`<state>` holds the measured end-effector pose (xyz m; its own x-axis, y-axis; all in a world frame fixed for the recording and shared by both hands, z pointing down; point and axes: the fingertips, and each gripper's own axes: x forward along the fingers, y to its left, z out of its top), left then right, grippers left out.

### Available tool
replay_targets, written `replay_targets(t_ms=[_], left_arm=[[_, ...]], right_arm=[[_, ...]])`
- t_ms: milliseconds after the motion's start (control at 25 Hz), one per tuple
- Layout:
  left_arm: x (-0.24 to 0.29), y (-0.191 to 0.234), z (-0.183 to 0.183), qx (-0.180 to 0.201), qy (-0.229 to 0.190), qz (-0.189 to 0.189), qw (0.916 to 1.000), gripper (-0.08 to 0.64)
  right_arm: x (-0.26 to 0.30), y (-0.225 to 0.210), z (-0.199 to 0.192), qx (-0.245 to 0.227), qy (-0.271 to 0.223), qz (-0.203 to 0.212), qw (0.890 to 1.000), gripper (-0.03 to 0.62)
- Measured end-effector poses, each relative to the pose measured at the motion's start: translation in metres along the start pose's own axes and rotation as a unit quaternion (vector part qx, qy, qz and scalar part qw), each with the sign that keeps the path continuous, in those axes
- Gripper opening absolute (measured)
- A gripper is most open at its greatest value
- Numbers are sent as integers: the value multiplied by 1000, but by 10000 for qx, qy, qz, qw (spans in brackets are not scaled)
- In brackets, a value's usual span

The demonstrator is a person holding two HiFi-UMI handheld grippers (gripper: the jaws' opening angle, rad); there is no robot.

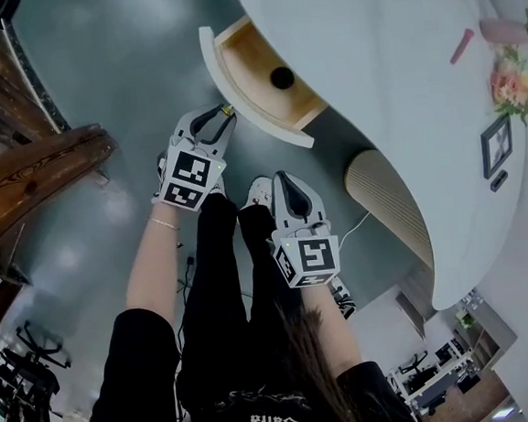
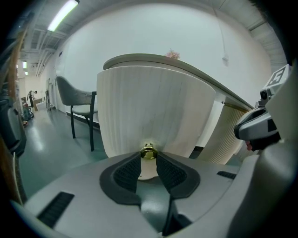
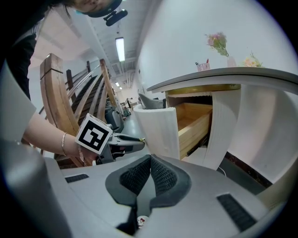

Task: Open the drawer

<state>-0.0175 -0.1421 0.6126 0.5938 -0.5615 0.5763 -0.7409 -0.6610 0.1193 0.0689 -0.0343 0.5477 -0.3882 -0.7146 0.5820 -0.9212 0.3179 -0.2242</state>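
The white curved drawer (image 1: 253,82) stands pulled out of the white desk (image 1: 390,75), and its wooden inside shows with a dark round thing in it. My left gripper (image 1: 227,113) is at the drawer's front, its tips shut on the small brass knob (image 2: 148,152). The knob sits between the two black pads (image 2: 126,172) against the ribbed drawer front (image 2: 153,116). My right gripper (image 1: 283,182) hangs lower, away from the drawer, its pads (image 3: 160,176) touching with nothing between them. In the right gripper view the open drawer (image 3: 186,125) and the left gripper (image 3: 132,142) both show.
A ribbed white panel (image 1: 387,199) stands under the desk to the right. A wooden staircase (image 1: 31,171) runs along the left. A grey chair (image 2: 77,100) stands beyond the drawer front. Flowers (image 1: 513,84) and a picture frame (image 1: 495,146) sit on the desk top.
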Motion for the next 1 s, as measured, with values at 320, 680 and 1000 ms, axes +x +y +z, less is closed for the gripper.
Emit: replay_targets(t_ms=[320, 680, 1000], left_arm=[[-12, -2, -9, 31, 259, -20, 9997, 115], [-22, -3, -14, 76, 466, -19, 9989, 117], [-32, -4, -26, 9, 625, -58, 9980, 116]], right_arm=[[-14, 3, -1, 129, 118, -38, 9998, 26], [-31, 13, 5, 51, 157, -43, 9999, 26], [-40, 21, 11, -100, 233, 11, 9997, 26]])
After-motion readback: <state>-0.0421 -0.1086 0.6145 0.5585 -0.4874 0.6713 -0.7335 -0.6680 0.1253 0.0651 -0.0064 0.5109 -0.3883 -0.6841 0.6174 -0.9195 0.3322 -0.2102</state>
